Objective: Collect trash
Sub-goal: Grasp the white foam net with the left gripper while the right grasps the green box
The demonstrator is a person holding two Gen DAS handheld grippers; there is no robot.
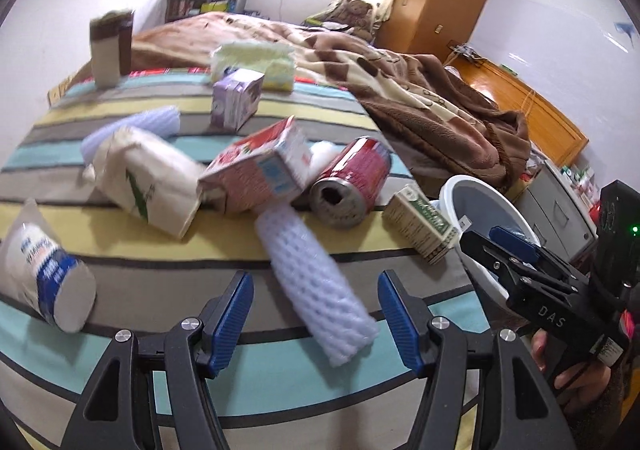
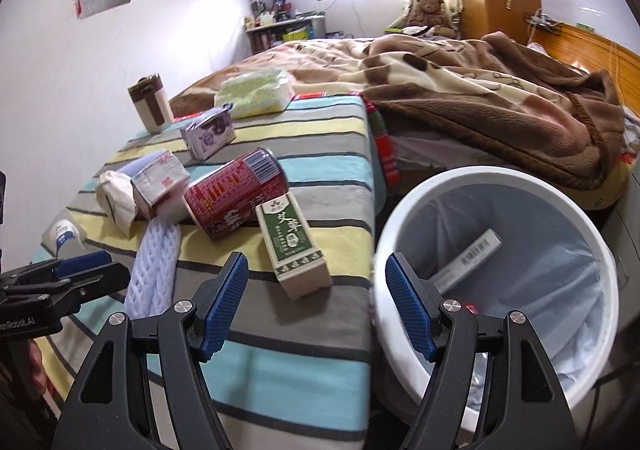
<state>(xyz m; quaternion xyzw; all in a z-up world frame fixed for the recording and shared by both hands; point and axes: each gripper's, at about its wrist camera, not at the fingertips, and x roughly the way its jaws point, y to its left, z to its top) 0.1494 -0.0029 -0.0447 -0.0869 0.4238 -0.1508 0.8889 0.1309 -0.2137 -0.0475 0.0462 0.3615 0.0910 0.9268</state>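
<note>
Trash lies on a striped bedspread (image 1: 168, 262). My left gripper (image 1: 316, 314) is open, its jaws on either side of a white foam net sleeve (image 1: 316, 282) without touching it. Behind the sleeve lie a red can (image 1: 348, 181), a red-white carton (image 1: 260, 169) and a green-white box (image 1: 420, 226). My right gripper (image 2: 316, 302) is open and empty, over the bed's edge between the green-white box (image 2: 294, 246) and a white trash bin (image 2: 500, 290). A flat grey box (image 2: 468, 262) lies in the bin. The can (image 2: 236, 193) and sleeve (image 2: 154, 266) show in the right wrist view too.
Also on the spread: a tissue pack (image 1: 148, 185), a blue-white cup (image 1: 48, 274), a purple carton (image 1: 236, 97), a second foam sleeve (image 1: 132, 129), a brown-white cup (image 1: 110, 47), a green tissue pack (image 1: 256, 63). A brown blanket (image 1: 420, 89) covers the bed behind. A grey cabinet (image 1: 560, 205) stands beyond the bin.
</note>
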